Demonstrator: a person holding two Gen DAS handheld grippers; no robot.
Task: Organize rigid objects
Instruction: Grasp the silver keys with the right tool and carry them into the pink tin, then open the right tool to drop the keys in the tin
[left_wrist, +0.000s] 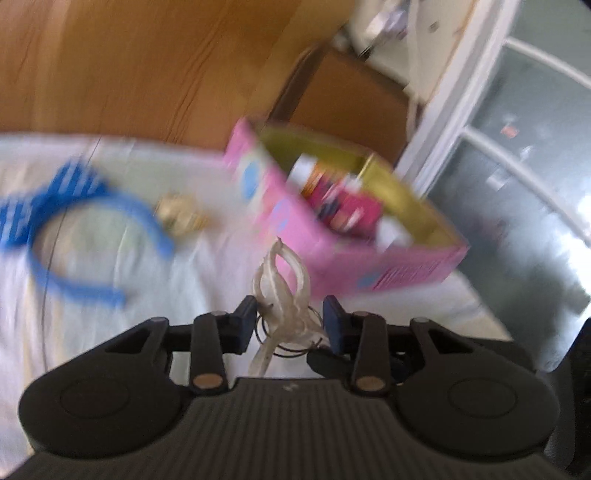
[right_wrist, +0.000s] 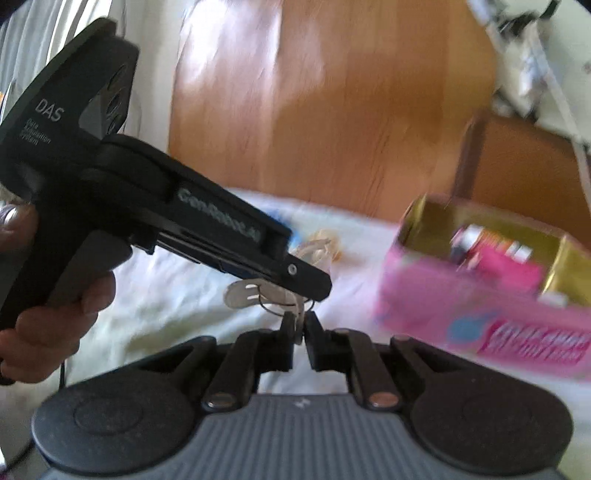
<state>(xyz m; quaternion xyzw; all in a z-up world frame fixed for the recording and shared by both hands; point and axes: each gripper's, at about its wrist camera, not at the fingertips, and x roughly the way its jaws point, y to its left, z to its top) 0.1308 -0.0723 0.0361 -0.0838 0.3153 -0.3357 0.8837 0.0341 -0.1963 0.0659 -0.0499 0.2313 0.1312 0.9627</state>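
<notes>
Left wrist view, left to right: a blue headband (left_wrist: 74, 229) lay on the white sheet (left_wrist: 147, 295) of the bed, with a small gold trinket (left_wrist: 181, 214) just beside it. At centre, the left tongs (left_wrist: 290, 321) stood parted, their pads on either side of a pale translucent hair clip (left_wrist: 280, 288) with thin wire rings, not visibly pressing it. Beyond it sat the pink box (left_wrist: 332, 236) with a gold inner lining, holding assorted colourful packets. A wooden headboard (left_wrist: 129, 66) rose behind the bed.

Right wrist view, left to right: a hand (right_wrist: 55, 317) gripped the handle of the left tongs (right_wrist: 314, 286), which reached across to the hair clip (right_wrist: 258, 295) above the sheet (right_wrist: 166, 288). The right tongs (right_wrist: 300, 326) were nearly closed, pinching one end of the clip between their tips. The pink box (right_wrist: 480, 302) rested on the bed at right. Motion blur obscured finer detail.
</notes>
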